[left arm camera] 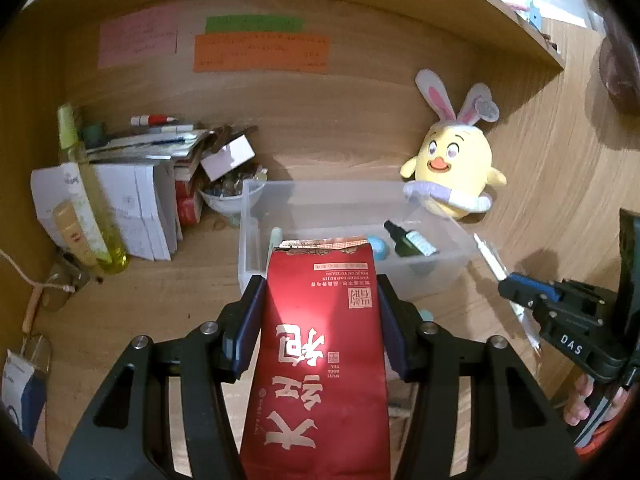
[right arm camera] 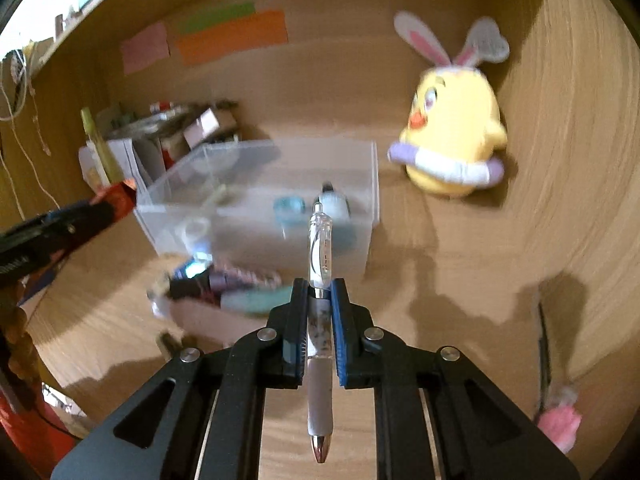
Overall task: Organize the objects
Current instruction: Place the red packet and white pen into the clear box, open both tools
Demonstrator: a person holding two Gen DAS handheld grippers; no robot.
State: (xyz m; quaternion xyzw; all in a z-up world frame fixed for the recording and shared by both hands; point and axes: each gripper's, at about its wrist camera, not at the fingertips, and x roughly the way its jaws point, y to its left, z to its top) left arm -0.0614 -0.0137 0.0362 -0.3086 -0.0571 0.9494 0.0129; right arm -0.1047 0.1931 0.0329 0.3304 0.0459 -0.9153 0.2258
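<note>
Red tea packet point(left arm camera: 320, 360) between left claw point(left arm camera: 320, 292) pads.

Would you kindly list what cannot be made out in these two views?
- Left wrist view: the red tea packet in the left hand-held gripper hides the clear bin's near wall; its lower end is cut off by the edge.
- Left wrist view: writing on the coloured notes is too small.
- Right wrist view: clutter before the bin is motion-blurred; the pen stays sharp.
</note>
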